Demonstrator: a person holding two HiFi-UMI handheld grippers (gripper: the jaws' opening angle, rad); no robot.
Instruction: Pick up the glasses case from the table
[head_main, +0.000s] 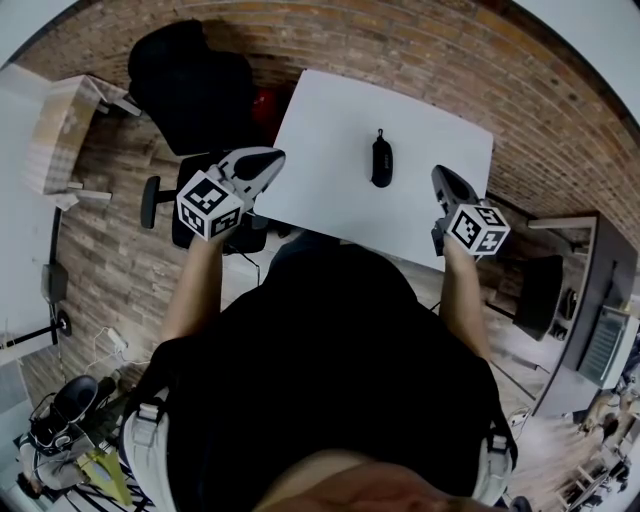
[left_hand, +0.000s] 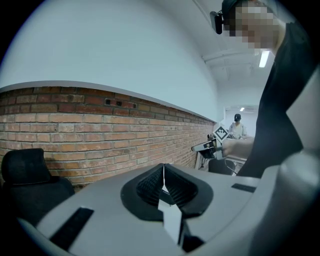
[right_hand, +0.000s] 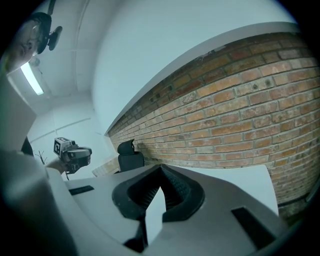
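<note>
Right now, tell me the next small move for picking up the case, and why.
Probably open the right gripper and ease it toward the case: its jaws are shut, and the case lies untouched on the table, nearer it than the left gripper.

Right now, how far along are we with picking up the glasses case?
Done: nothing yet. The glasses case lies untouched on the white table. In hand: nothing. The left gripper and the right gripper sit at the table's near edge, one on each side of the case, both with jaws shut and empty. Left to do: open a gripper, reach the case, close on it and lift.
</note>
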